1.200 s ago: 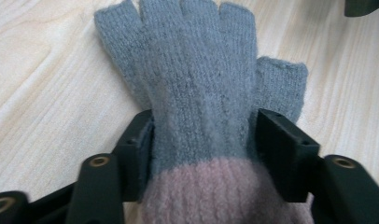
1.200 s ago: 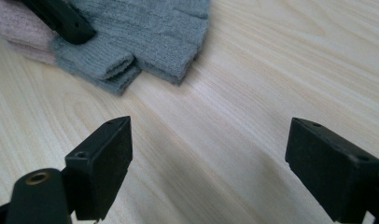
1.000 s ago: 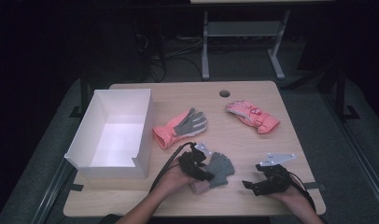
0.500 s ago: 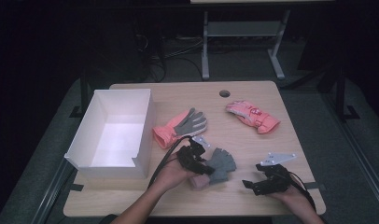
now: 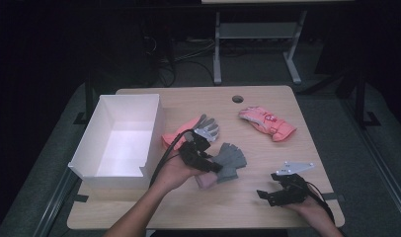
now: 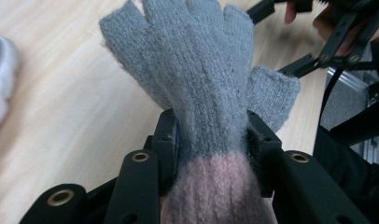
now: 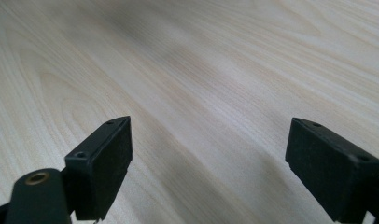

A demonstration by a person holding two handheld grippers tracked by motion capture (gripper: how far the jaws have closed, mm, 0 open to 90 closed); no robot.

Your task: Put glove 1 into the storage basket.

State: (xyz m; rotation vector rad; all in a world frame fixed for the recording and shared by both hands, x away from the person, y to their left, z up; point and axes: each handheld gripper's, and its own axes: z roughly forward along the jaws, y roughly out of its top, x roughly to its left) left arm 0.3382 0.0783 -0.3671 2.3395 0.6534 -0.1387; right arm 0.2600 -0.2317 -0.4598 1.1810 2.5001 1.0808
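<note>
A grey knit fingerless glove (image 5: 229,159) (image 6: 197,70) with a pink cuff lies at the table's middle front. My left gripper (image 5: 211,167) (image 6: 211,144) is shut on it where grey meets pink, the jaws pressing both sides. A salmon and grey glove (image 5: 194,129) lies just behind it. A pink padded glove (image 5: 266,122) rests at the back right. My right gripper (image 5: 261,195) (image 7: 208,158) stands open low over bare wood near the front right, nothing between its jaws.
A white open box (image 5: 90,148) stands at the table's left side, its inside bare. A round cable hole (image 5: 237,98) sits near the far edge. Dark floor and a desk frame (image 5: 258,39) lie beyond the table.
The left gripper has carried the grey glove a little to the right and back, spreading it flatter. The right gripper has stayed put.
</note>
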